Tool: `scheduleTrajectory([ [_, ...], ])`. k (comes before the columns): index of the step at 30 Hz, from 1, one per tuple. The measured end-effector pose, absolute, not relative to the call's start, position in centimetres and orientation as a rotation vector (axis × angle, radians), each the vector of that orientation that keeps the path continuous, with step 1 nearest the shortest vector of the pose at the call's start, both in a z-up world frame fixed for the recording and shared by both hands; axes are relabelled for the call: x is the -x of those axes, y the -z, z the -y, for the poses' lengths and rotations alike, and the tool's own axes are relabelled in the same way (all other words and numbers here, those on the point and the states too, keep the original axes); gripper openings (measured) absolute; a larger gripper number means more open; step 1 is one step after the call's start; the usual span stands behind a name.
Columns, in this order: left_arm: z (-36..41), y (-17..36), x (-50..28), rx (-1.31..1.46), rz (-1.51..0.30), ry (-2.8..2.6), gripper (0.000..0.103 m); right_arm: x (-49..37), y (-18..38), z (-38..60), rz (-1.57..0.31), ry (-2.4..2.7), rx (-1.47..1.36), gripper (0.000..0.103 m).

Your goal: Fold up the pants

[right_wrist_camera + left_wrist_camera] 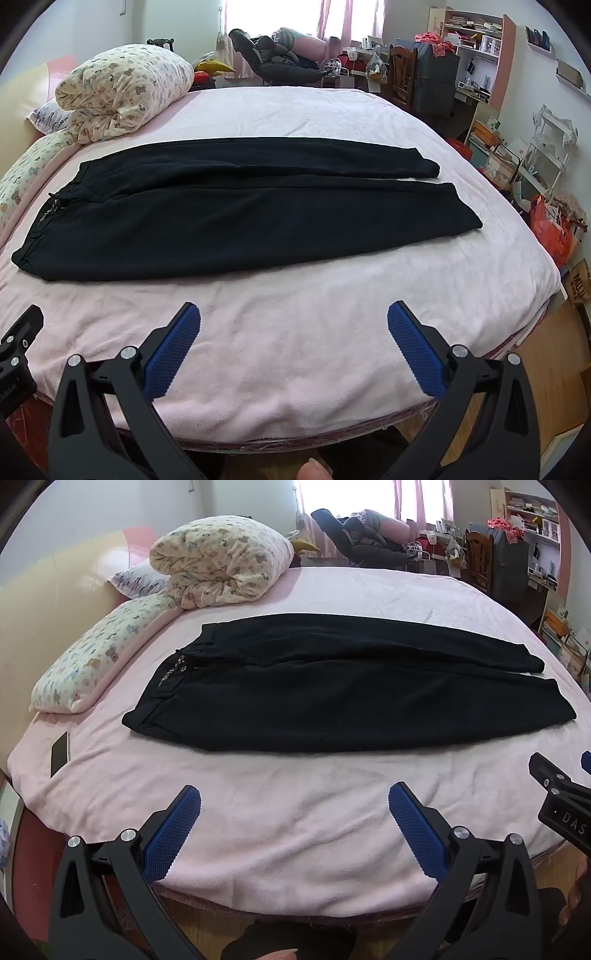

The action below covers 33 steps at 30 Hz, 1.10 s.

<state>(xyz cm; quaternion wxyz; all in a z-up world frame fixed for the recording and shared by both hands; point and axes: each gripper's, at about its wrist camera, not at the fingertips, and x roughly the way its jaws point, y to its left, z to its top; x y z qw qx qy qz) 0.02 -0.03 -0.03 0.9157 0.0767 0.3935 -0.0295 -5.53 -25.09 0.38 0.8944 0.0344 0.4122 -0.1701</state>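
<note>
- Lying flat on the pink bed (295, 830), the black pants (332, 694) are seen spread full length, waistband toward the pillows at the left, both legs side by side and running to the right.
- No fold is judged to have been made; the task is assessed as at its opening step, before any grasp.
- The left hand-held gripper (294, 819) is held over the near edge of the bed with its blue pads wide apart and nothing between them.
- The right hand-held gripper (293, 339) is likewise held apart and empty, short of the garment.
- The next move is judged to call for both grippers to be brought forward to the near leg, one toward the waistband (33, 236) and one toward the cuff (469, 218), so that leg can be laid over the far one.
- A rolled quilt (221, 557) and a printed pillow (92, 661) are noted near the waistband, apart from it; a dark phone-like slab (60, 753) lies at the left edge of the bed.
- No obstruction is found between the grippers and the pants.
</note>
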Motion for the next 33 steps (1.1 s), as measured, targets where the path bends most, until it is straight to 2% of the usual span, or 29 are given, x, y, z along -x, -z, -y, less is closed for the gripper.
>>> scheduleTrajectory([
  [33,0.01,0.02,0.00,-0.153,-0.811,0.062,0.102,5.60,-0.37,25.09,-0.852,0.350,-0.076,0.101],
])
